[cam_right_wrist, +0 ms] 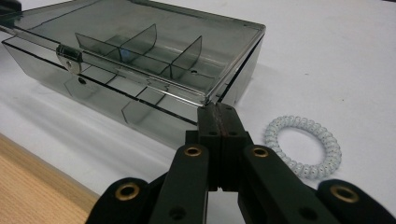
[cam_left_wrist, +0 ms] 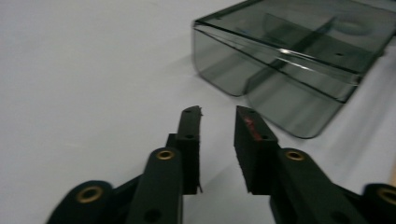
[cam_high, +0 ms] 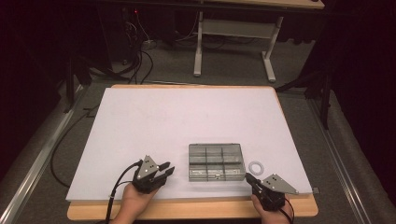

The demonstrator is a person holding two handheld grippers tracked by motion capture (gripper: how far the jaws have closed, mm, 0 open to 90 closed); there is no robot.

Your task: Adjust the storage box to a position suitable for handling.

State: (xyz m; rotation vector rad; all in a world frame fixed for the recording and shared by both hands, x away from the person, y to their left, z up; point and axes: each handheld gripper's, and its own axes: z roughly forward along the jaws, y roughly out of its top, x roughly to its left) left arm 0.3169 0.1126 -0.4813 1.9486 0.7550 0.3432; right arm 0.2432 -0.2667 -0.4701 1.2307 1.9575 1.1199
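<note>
Left gripper: the black two-jaw left gripper (cam_high: 163, 169), held in a person's left hand (cam_high: 133, 201) at the near edge of the table, points right toward the box; its jaws stand slightly apart with nothing between them, well short of the box's rounded corner.
Table: a wooden table (cam_high: 187, 211) covered by a white sheet (cam_high: 187, 116) that leaves a strip of bare wood along the near edge.
Box: a smoke-grey, clear plastic compartment box (cam_high: 216, 161) lies flat on the white sheet, near the front edge and right of centre, between the two grippers; its lid is down, a small metal latch (cam_right_wrist: 69, 57) sits on its front wall, and inner dividers show through the plastic.
Right gripper: the black two-jaw right gripper (cam_high: 247, 177), in the person's right hand (cam_high: 268, 215), has its jaws pressed together on nothing, their tips at the box's near right corner; I cannot tell whether they touch it.
Hair tie: a pale, clear spiral hair tie (cam_high: 256, 166) lies flat on the sheet just right of the box, beside the right gripper's jaws.
</note>
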